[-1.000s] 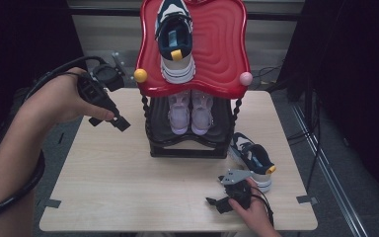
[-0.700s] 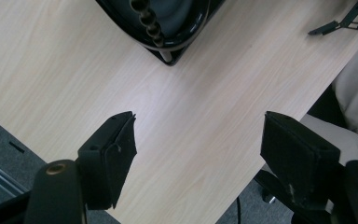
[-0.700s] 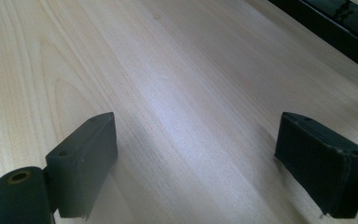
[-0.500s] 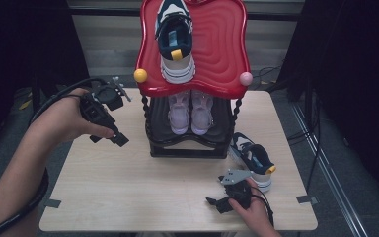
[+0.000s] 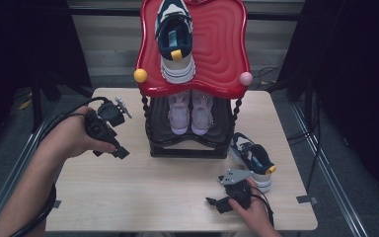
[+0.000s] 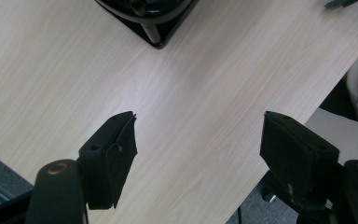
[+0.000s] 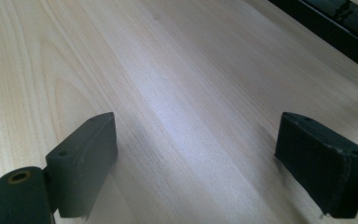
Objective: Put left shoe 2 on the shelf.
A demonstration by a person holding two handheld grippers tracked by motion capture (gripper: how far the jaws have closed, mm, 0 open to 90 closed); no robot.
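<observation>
Drifting back from the shoe rack (image 5: 187, 143) toward the near table edge, left gripper (image 5: 120, 153) wide open and empty; right gripper (image 5: 216, 203) likewise open, resting by the navy sneaker (image 5: 250, 158), probably the next pick.

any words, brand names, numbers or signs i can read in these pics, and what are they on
None can be read.
Navy and white sneaker on the red top shelf: no legible logo or lettering.
Matching sneaker on the table: markings too small to read.
Pale pair of shoes on the lower shelf: no text visible.
Left gripper and right gripper: jaws plain black, unmarked.
</observation>
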